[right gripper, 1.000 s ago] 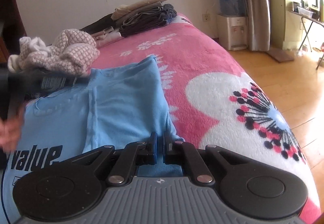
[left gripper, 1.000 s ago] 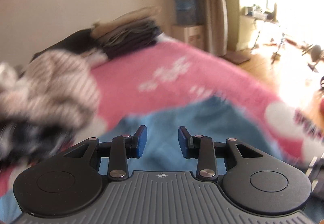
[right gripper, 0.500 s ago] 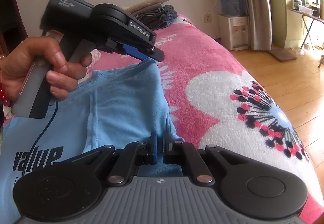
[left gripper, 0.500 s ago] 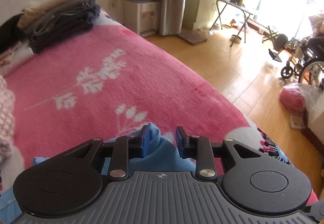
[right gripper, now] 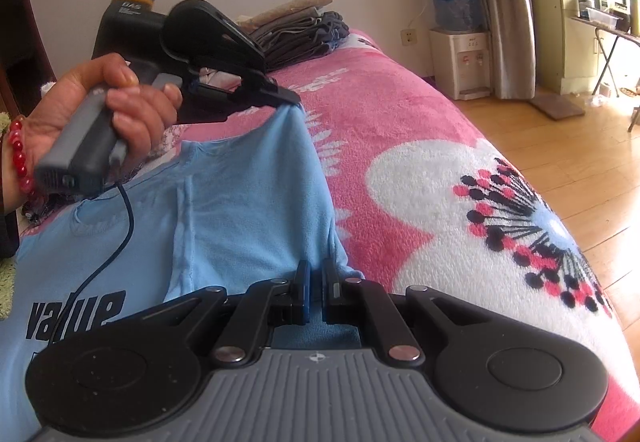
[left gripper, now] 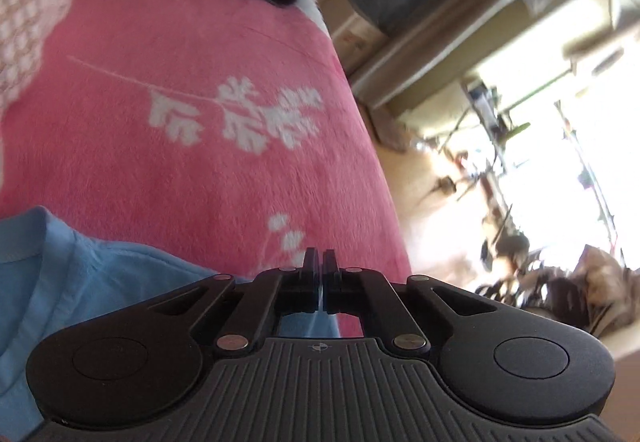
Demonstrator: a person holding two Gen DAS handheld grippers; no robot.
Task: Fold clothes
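A light blue T-shirt with black lettering lies on the pink flowered blanket. My right gripper is shut on the shirt's near right edge. In the right wrist view a hand holds my left gripper, which is shut on the shirt's far right corner and lifts it off the bed, so the edge stretches between both grippers. In the left wrist view the left gripper is shut with a sliver of blue cloth between its pads, and the blue T-shirt spreads to the left.
A stack of folded dark and beige clothes sits at the bed's far end. A heap of checked clothes lies far left. A water dispenser, curtain and wooden floor are to the right of the bed.
My left gripper swung over to the shirt's far right corner, closed on it and raised it. The right gripper stayed shut on the near edge.
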